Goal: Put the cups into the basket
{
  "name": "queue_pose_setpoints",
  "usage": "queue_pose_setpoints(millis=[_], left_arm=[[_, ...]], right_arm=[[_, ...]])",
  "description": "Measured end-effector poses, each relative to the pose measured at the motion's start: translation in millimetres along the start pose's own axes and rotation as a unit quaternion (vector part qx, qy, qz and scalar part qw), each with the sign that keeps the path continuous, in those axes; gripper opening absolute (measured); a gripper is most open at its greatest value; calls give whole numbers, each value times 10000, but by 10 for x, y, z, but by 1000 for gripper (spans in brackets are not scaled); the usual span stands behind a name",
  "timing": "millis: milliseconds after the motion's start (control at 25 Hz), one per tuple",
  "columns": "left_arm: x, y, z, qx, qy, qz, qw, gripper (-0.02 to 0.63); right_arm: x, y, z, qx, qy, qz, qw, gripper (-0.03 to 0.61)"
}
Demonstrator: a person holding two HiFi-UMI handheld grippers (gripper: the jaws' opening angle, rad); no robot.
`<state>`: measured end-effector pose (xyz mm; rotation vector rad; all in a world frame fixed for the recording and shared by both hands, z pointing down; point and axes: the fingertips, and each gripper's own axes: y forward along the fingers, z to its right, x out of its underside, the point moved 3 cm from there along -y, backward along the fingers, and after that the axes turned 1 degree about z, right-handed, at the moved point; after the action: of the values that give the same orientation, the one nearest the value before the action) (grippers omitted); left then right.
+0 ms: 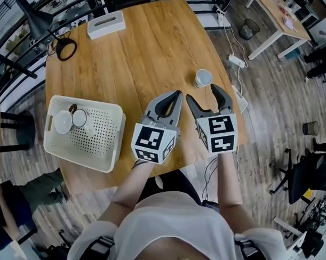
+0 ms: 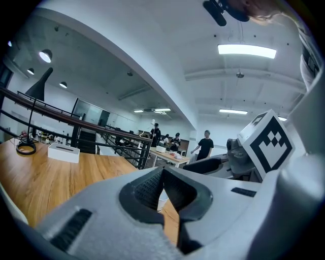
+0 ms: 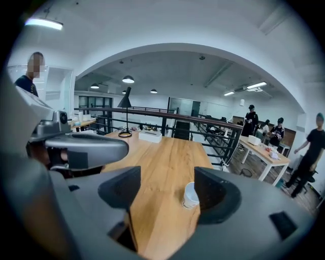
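- The right gripper (image 1: 201, 94) is holding its jaws spread wide with nothing between the pads, and it is pointing at a white cup (image 1: 202, 78) just ahead.
- That cup is sitting on the wooden table (image 1: 144, 57) near the right edge, touching neither jaw.
- The left gripper (image 1: 177, 94) is hovering just beside the right one, its jaws pressed together and empty.
- The white basket (image 1: 96, 140) is sitting at the table's left edge, well apart from the grippers, holding two more cups (image 1: 63, 121).

left gripper (image 1: 177, 94): jaws together | right gripper (image 1: 201, 92): jaws apart | side by side
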<state>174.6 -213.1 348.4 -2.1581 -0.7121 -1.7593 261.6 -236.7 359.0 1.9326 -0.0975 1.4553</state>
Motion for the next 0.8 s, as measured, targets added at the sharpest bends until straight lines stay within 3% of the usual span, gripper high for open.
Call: queue_pose_setpoints(millis=[800], left_arm=[[466, 812, -111, -73, -196, -465, 9987, 8]], right_arm=[[382, 700, 550, -591, -453, -794, 9941, 330]])
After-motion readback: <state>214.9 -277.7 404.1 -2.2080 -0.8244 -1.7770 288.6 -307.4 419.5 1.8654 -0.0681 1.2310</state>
